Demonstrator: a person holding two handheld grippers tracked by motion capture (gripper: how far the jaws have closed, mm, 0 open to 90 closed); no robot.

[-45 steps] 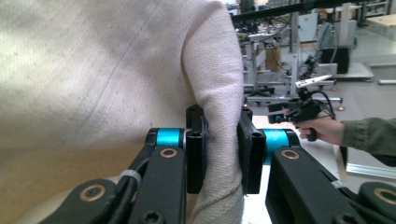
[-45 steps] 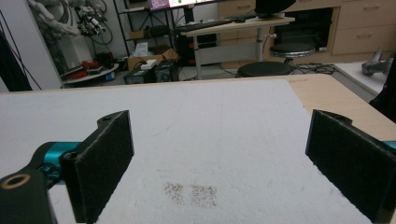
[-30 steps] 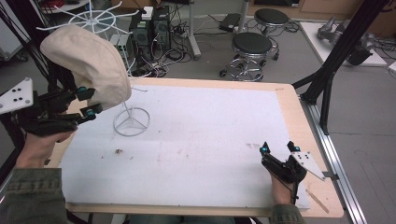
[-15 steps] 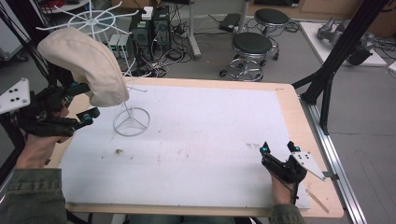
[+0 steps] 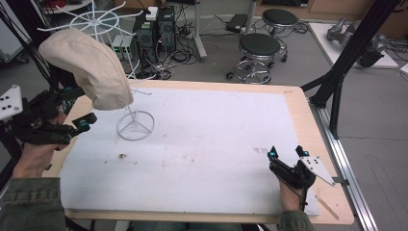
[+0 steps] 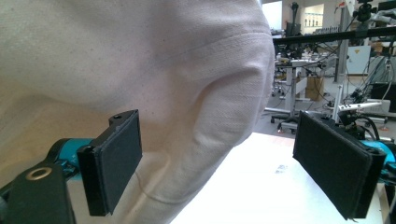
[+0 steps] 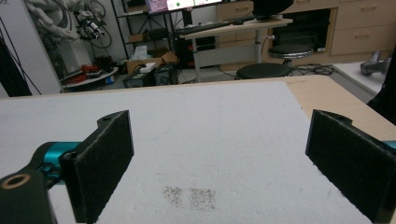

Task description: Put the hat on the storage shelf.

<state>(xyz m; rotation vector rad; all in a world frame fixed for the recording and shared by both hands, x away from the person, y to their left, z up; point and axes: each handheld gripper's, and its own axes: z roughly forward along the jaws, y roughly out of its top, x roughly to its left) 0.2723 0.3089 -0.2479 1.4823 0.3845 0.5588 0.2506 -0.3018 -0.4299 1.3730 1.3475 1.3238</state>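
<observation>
A cream cloth hat (image 5: pixel 89 67) hangs on a white wire stand (image 5: pixel 135 126) at the table's far left. My left gripper (image 5: pixel 82 106) sits just left of the hat's lower edge, and its jaws have just been opening. In the left gripper view the hat (image 6: pixel 140 70) bulges close in front of the left gripper (image 6: pixel 233 163). Its lower fold lies between the spread pads, and neither pad presses on it. My right gripper (image 5: pixel 286 152) rests low on the white mat (image 5: pixel 216 130) near the front right corner. It is open, with nothing between the pads of the right gripper (image 7: pixel 219 158).
Bare wooden table edge (image 5: pixel 312 125) runs along the right of the mat. Behind the table stand a second wire rack (image 5: pixel 94 21), computer towers (image 5: pixel 154 29) and two stools (image 5: pixel 260 48). Black frame legs (image 5: pixel 337 82) rise at the right.
The left gripper's jaws have spread wide and let go of the hat's edge. The hand drew back slightly to the left. The hat stays on the stand. The right gripper has not moved.
</observation>
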